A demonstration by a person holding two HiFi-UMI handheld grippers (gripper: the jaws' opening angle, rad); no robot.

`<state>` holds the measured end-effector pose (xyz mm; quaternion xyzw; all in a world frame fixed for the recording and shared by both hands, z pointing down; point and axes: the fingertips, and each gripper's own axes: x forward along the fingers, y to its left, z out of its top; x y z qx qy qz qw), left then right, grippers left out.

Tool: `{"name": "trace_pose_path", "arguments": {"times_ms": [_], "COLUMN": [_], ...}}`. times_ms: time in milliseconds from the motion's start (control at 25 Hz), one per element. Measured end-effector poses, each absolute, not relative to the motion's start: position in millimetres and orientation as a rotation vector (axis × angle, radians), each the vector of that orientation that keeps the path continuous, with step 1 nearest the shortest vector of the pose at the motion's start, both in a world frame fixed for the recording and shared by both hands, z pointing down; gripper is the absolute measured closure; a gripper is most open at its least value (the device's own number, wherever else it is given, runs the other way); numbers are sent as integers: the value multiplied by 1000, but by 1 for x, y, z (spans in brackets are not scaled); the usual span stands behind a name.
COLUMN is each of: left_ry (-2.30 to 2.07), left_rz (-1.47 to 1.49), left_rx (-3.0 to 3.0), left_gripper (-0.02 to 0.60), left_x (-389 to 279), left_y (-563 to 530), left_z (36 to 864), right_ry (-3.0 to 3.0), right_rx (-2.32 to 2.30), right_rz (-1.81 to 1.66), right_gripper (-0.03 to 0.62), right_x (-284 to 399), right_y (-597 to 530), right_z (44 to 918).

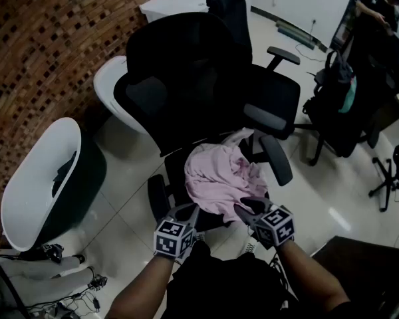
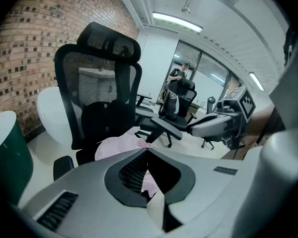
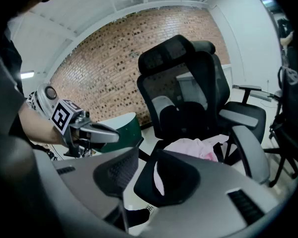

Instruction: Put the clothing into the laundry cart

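Plainly, one piece of clothing [image 1: 219, 175] is in sight: a soft, crumpled pink garment heaped on the seat of a black office chair [image 1: 179, 78], towards the seat's front edge and between its two padded armrests. That chair has a mesh back and a headrest. A second black chair [image 1: 272, 98] stands just behind it, and a third [image 1: 346, 105], hung with a dark bag, is well apart at the right. Two tubs stand to the left, both oval with smooth white rims and dark green walls. The nearer tub [image 1: 26, 191] has something dark lying inside it, and the farther tub [image 1: 110, 78] is beside the chair's back. Both are apart from the garment. Two grippers, each bearing a marker cube, point at the front of the heap. The left gripper [image 1: 191, 209] has its grey jaws brought together at the tips with nothing pinched between them, and pink cloth shows only beyond them. The right gripper [image 1: 241, 209] stands narrowly parted, its ribbed black pads [image 3: 114, 170] gripping nothing, its tip at the garment's edge. A glossy pale tiled floor [image 1: 120, 224] and a rough brick wall [image 1: 46, 38] surround them.
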<state>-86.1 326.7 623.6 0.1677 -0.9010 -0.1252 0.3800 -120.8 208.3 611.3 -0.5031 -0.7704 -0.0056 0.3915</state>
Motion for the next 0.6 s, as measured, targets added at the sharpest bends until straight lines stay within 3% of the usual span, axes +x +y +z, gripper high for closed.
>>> {"name": "trace_pose_path", "arguments": {"times_ms": [320, 600], "left_ry": [-2281, -2251], "left_rz": [-351, -373], "left_rx": [397, 389], "left_gripper": [581, 581], "left_x": [-107, -118], "left_y": [369, 381], "left_z": [659, 689], "right_ry": [-1918, -1868], "right_rx": [-1237, -1136], "right_rz": [-170, -397], "right_gripper": [313, 313], "right_x": [-153, -183], "right_y": [255, 258], "right_z": [689, 785]}}
